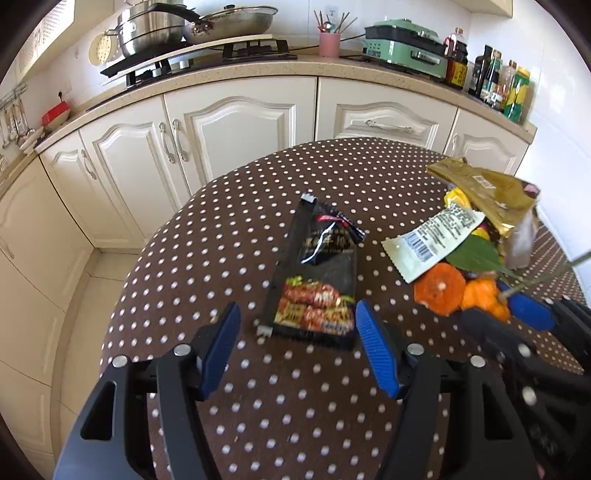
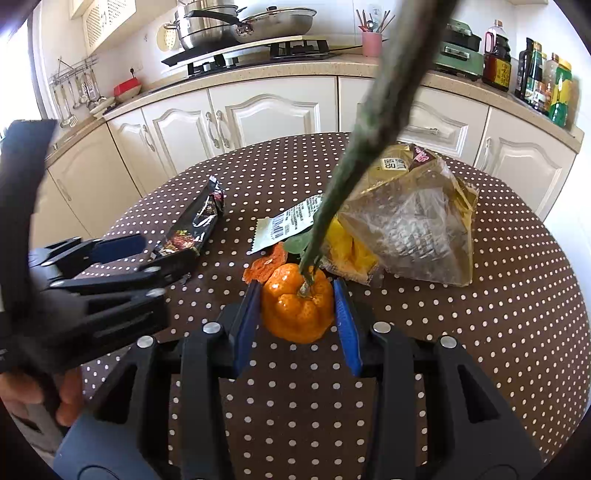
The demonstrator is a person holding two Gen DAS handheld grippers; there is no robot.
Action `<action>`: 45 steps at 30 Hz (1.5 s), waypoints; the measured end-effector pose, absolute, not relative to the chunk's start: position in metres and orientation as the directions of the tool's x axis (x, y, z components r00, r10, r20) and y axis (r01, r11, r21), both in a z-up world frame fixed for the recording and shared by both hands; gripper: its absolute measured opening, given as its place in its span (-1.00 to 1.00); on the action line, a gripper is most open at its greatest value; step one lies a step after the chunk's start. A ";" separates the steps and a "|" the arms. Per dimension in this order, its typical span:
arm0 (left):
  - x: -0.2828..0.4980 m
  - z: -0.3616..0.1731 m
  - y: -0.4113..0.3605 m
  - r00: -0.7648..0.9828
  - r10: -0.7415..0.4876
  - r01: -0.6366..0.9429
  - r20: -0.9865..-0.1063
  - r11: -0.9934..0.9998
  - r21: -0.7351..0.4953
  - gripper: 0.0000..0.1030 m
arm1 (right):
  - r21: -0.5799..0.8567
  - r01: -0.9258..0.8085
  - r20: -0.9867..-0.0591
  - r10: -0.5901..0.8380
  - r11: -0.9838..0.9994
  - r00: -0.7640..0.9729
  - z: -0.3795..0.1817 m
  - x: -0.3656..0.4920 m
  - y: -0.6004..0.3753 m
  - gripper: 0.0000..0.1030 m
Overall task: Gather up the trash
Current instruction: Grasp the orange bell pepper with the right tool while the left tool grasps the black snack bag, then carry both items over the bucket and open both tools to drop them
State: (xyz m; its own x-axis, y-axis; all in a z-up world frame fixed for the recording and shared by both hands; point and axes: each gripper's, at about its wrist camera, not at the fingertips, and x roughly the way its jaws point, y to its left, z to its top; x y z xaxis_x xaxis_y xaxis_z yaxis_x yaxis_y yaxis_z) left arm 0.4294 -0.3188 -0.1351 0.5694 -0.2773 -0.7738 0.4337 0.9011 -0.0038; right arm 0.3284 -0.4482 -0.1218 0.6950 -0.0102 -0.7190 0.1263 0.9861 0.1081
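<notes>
A black snack wrapper (image 1: 317,280) lies flat on the brown polka-dot table (image 1: 229,229), just ahead of my open, empty left gripper (image 1: 295,332). It also shows in the right wrist view (image 2: 195,229). My right gripper (image 2: 297,314) is shut on an orange tangerine peel (image 2: 295,310) with a long green stem (image 2: 369,122) sticking up. A second peel piece (image 2: 266,266), a white barcode wrapper (image 2: 291,221), a green leaf (image 1: 476,254) and a gold-and-clear bag (image 2: 413,221) lie just beyond. The right gripper (image 1: 509,314) shows in the left wrist view at the pile.
The left gripper's black body (image 2: 92,288) fills the left side of the right wrist view. Cream kitchen cabinets (image 1: 236,125) and a counter with pans (image 1: 192,26), a green appliance (image 1: 406,44) and bottles (image 1: 495,81) stand behind the table. The table edge (image 1: 122,280) drops to the floor on the left.
</notes>
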 end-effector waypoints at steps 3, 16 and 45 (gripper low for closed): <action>0.434 -0.137 -0.326 0.566 -0.267 0.444 -0.780 0.896 0.015 0.03 | 0.124 0.119 -0.720 0.007 0.985 0.694 -0.122 0.329 -0.447 -0.25; 0.389 -0.124 -0.296 0.524 -0.361 0.532 -0.771 0.846 -0.034 -0.90 | 0.125 0.040 -0.717 0.062 0.991 0.694 -0.117 0.323 -0.416 -0.25; 0.309 -0.131 -0.038 0.569 -0.496 0.339 -0.656 0.868 -0.363 -0.97 | 0.170 -0.234 -0.682 0.286 0.957 0.673 -0.102 0.290 -0.212 -0.25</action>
